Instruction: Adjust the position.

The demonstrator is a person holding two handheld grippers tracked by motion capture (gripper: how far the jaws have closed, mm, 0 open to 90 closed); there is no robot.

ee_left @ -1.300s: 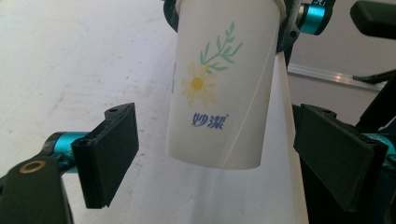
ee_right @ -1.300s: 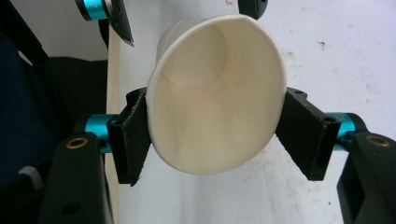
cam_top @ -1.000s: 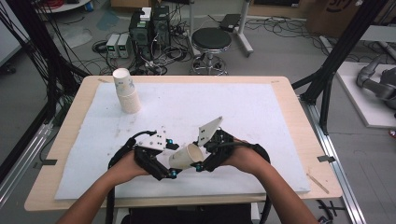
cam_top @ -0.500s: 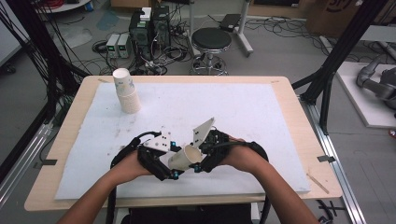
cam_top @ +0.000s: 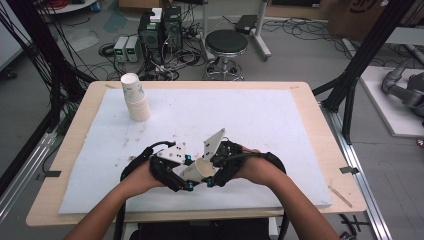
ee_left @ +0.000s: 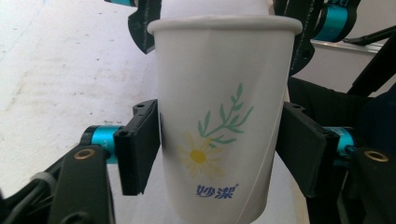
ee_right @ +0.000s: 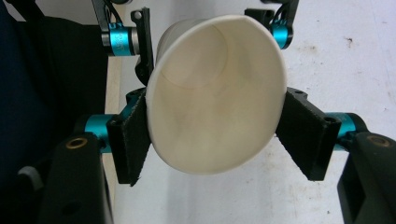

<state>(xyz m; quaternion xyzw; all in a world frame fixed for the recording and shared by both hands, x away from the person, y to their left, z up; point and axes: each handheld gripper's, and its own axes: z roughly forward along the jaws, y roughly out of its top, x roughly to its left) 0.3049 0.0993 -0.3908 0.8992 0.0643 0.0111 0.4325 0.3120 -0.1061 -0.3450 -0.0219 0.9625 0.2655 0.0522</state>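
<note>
While both hands sit low at the near edge of the table (cam_top: 300, 95), you've got one paper cup (cam_top: 199, 171) held between the two grippers, above the white mat (cam_top: 260, 120). A stack of cups (cam_top: 135, 97) stands well apart at the far left of the mat.

Step in hand, as I read it: passing the cup from right to left, or pulling it off another one. The right gripper view hints at a second rim inside the cup, but I can't tell for sure.

To do it well:
- Keep the squeeze light. The mouth is already pinched oval in the right gripper view; more force creases the wall.
- Hold both wrists on the cup's axis and pull straight, no twist.
- Don't let go on one side until the other grip is sure.

Left gripper (ee_left: 219, 154): jaws have just been closing, now clamped on the cup's wall, low on the body at the flower print, pads touching both sides. The cup stands upright between them in the left gripper view.

Right gripper (ee_right: 217, 140): part closed, grasping the same cup at the rim end, pads pressed on both sides of the mouth.
</note>
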